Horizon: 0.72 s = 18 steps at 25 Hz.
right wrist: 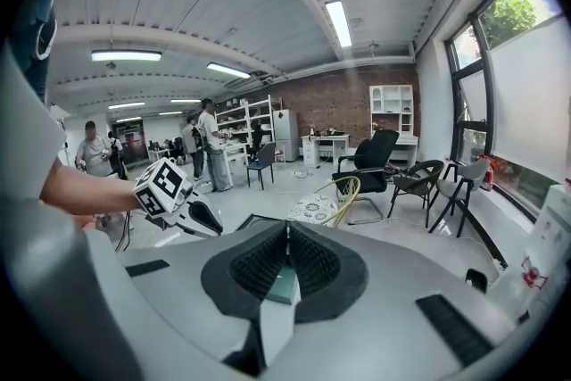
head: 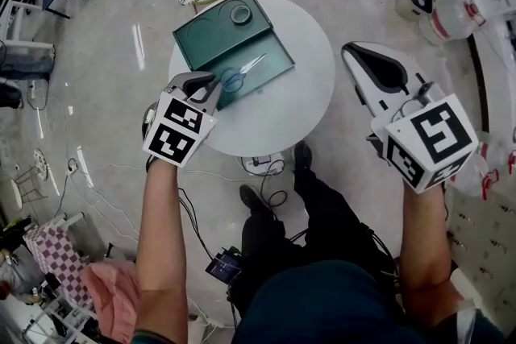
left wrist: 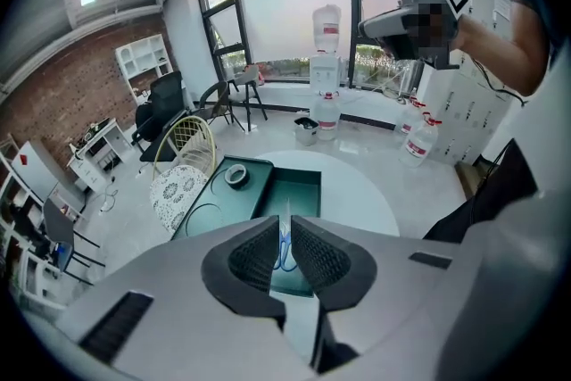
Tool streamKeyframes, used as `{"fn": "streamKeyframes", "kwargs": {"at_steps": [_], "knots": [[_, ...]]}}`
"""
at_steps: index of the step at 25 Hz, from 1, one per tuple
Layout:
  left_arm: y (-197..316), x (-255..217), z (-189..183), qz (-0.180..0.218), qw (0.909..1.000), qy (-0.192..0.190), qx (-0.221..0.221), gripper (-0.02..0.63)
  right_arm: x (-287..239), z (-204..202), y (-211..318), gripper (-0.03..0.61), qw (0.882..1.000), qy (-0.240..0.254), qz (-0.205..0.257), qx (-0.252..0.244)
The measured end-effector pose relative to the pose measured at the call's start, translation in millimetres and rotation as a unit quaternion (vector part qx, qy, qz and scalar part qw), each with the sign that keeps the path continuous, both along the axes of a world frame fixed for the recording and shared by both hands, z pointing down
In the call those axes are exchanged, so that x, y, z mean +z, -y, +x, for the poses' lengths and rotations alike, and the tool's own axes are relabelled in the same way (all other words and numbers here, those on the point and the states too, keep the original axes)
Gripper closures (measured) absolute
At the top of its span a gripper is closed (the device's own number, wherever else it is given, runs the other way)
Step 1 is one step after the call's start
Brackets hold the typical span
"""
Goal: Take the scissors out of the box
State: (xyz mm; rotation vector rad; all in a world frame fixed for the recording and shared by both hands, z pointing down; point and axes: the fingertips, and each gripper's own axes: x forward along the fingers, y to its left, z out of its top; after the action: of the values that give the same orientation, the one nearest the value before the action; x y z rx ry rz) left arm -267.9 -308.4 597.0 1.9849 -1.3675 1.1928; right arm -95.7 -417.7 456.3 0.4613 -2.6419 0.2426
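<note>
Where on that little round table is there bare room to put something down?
Bare: the right half of the table, between the green box and the right rim, and the strip in front of the box. Crowded: the far left, filled by the box with scissors and tape roll, with the left gripper over its near corner.

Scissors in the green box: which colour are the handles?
Blue looped handles; the head view shows them best.
</note>
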Motion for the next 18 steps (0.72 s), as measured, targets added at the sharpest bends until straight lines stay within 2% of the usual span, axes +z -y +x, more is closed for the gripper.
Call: {"fn": "streamKeyframes", "kwargs": {"at_steps": [3,18], "knots": [[3,29,-2,-0.020,0.9998,0.001,-0.002,0.546,17,6,3,0.540,1.000,-0.006,-0.007,0.002],[17,151,-10,-0.115,0.9923,0.038,0.027,0.440,91,35,17,0.539,0.998,-0.039,-0.034,0.018]]}}
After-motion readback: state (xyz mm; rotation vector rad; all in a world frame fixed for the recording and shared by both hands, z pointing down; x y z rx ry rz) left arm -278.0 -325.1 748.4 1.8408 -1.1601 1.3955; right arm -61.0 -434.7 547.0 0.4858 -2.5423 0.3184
